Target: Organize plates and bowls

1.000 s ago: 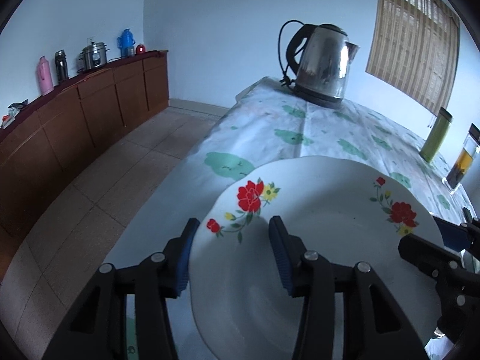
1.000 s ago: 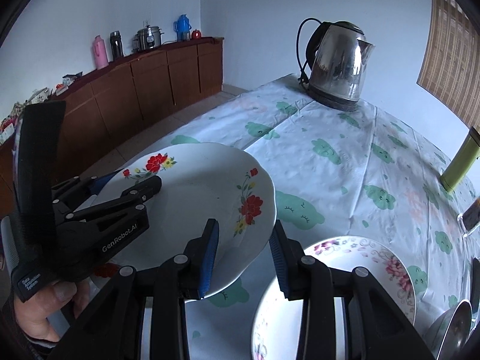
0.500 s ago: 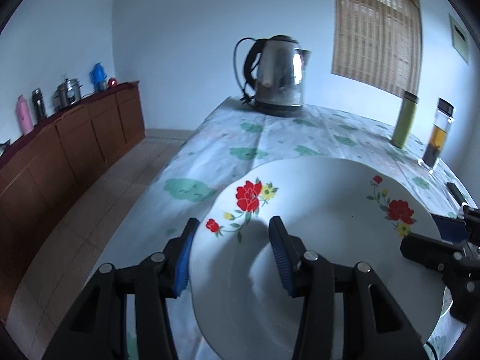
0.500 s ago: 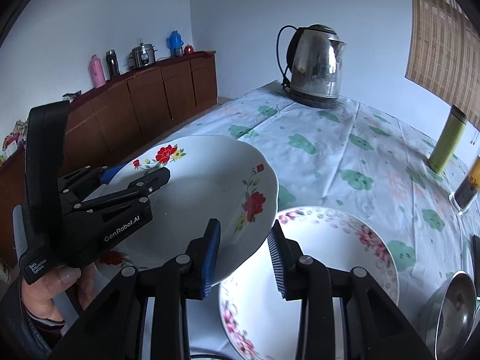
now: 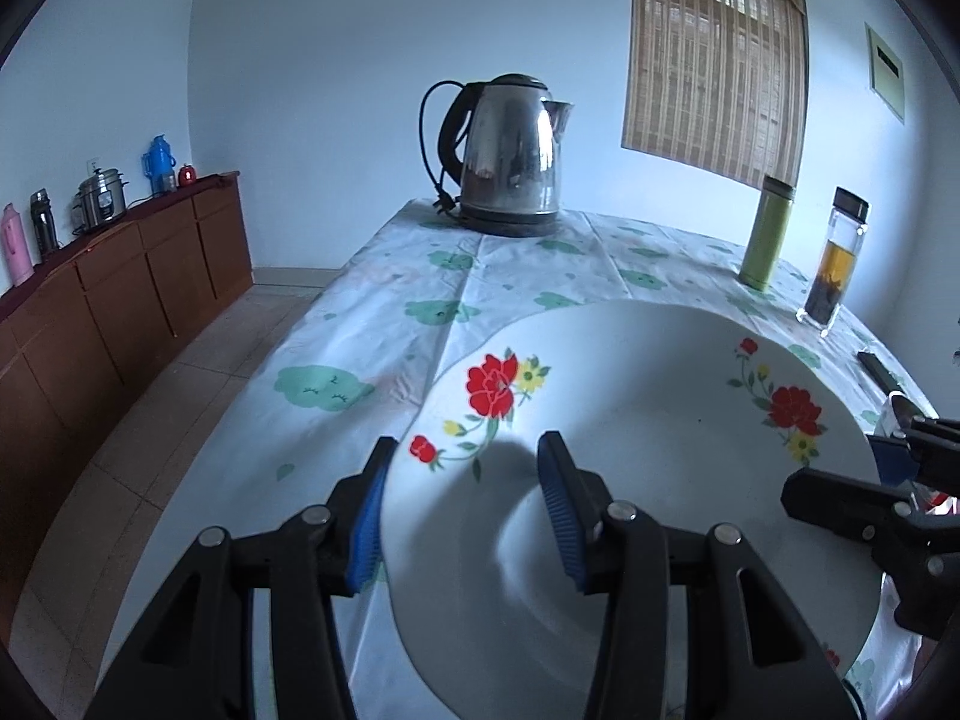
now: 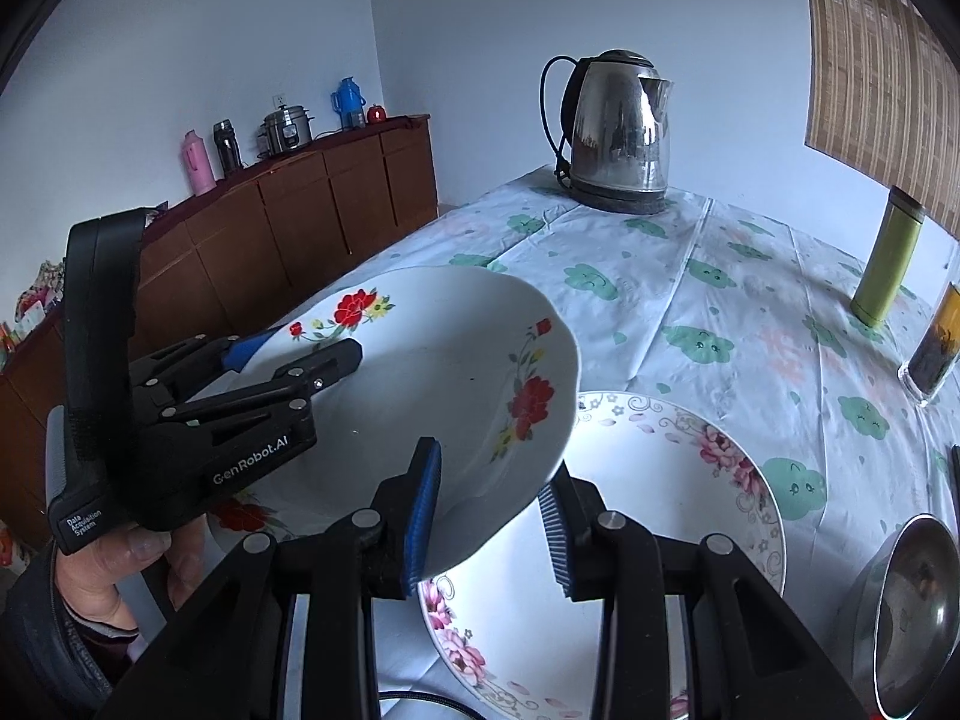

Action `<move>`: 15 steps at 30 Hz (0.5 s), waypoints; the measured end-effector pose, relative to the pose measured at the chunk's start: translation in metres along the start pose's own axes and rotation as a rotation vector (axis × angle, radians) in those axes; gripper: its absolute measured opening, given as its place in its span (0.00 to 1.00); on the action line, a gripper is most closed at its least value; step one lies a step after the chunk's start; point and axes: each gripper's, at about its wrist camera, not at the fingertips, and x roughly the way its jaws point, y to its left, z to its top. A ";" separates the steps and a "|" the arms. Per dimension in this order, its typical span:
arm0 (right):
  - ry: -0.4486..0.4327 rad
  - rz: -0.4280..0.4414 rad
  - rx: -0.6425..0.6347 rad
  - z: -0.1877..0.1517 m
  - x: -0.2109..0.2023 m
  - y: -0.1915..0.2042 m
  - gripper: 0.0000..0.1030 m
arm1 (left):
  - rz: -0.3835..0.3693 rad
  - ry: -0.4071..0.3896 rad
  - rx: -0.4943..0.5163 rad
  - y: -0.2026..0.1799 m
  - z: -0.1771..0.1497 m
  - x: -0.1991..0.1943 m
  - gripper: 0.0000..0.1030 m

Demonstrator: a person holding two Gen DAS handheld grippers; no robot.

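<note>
Both grippers hold one white red-flowered plate [image 6: 444, 372] tilted above the table.

The right gripper [image 6: 489, 516] has its blue-padded fingers spread around the plate's near rim; the left gripper [image 5: 465, 510] straddles the opposite rim, one finger over and one under. Below lies a pink-flowered plate [image 6: 654, 516], with a steel bowl [image 6: 918, 606] beside it. Farther off on the cloud-print tablecloth [image 6: 708, 300] stand a green flask [image 6: 888, 258] and a kettle [image 6: 618, 132].

Red-flower plate [image 6: 432, 372] carried rightward, now overlapping pink-flower plate [image 6: 660, 516] rim.
</note>
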 end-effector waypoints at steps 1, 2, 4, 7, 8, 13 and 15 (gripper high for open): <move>-0.002 0.002 0.001 0.000 0.000 -0.001 0.34 | -0.002 0.000 -0.001 0.000 0.000 0.000 0.45; -0.002 0.002 -0.001 0.000 0.000 0.000 0.34 | -0.002 0.002 -0.002 0.000 0.000 0.001 0.45; -0.003 0.004 0.002 0.000 0.000 -0.001 0.34 | -0.007 0.005 -0.006 0.000 -0.001 0.001 0.45; -0.006 0.005 0.007 0.000 -0.002 -0.003 0.34 | -0.016 0.003 -0.004 -0.002 -0.001 0.001 0.44; -0.008 0.005 0.010 0.000 -0.003 -0.003 0.33 | -0.021 -0.001 0.000 -0.003 -0.001 0.000 0.44; -0.010 0.008 0.034 -0.002 -0.005 -0.011 0.27 | -0.029 -0.002 0.009 -0.006 -0.002 0.000 0.42; -0.006 0.004 0.037 -0.003 -0.004 -0.012 0.26 | -0.034 0.008 0.008 -0.006 -0.002 0.003 0.41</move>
